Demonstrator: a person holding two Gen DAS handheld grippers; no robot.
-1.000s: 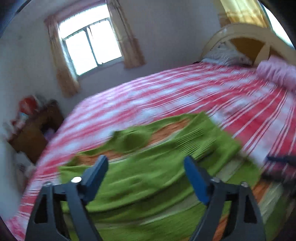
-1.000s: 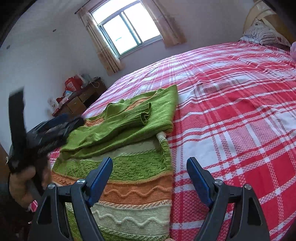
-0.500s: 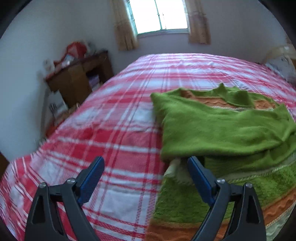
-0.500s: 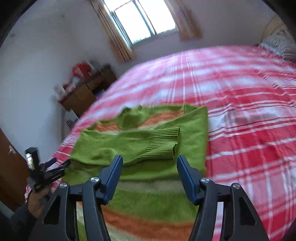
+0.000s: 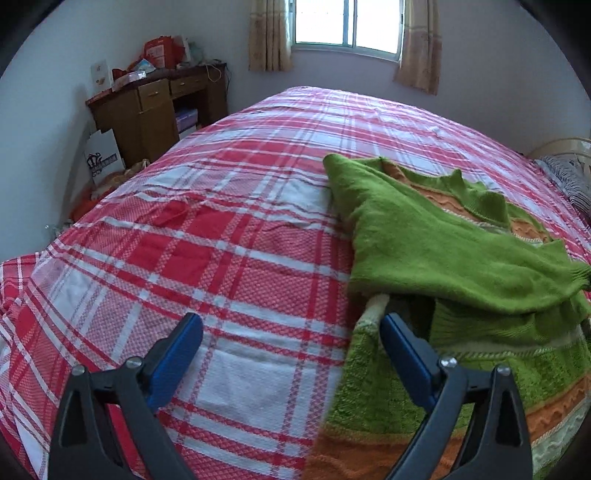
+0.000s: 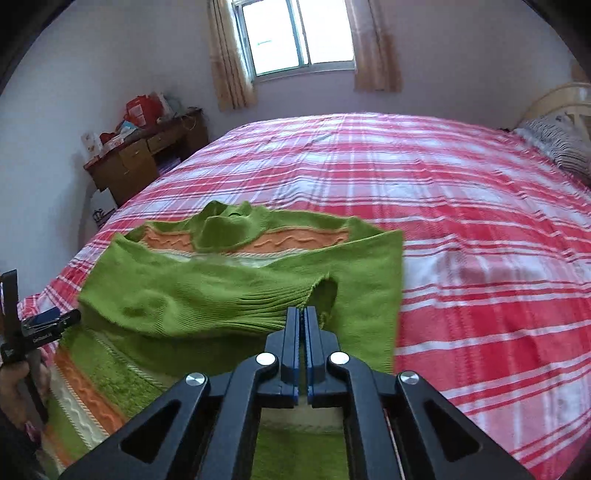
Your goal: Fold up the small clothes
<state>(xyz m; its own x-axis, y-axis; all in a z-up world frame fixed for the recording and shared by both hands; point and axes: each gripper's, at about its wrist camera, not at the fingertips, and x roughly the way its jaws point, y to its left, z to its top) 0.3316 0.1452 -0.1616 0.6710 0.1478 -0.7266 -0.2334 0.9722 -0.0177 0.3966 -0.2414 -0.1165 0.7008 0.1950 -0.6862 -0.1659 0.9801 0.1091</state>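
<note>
Two hand-held grippers: right (image 6: 303,314) clamps the sweater's (image 6: 229,291) cuff; left (image 5: 291,338), jaws opening, straddles its edge.

Sweater (image 6: 236,295) on bed (image 6: 461,221), desk (image 6: 144,162) behind-left, window (image 6: 295,37) behind.

Pale walls (image 5: 498,74). Bright daylight enters a window (image 5: 347,24) flanked by short beige curtains (image 5: 419,44). A bed with red-and-white plaid cover (image 5: 221,258) fills the room. A cluttered brown wooden desk (image 5: 155,107) stands against the left wall, near the far corner.
</note>
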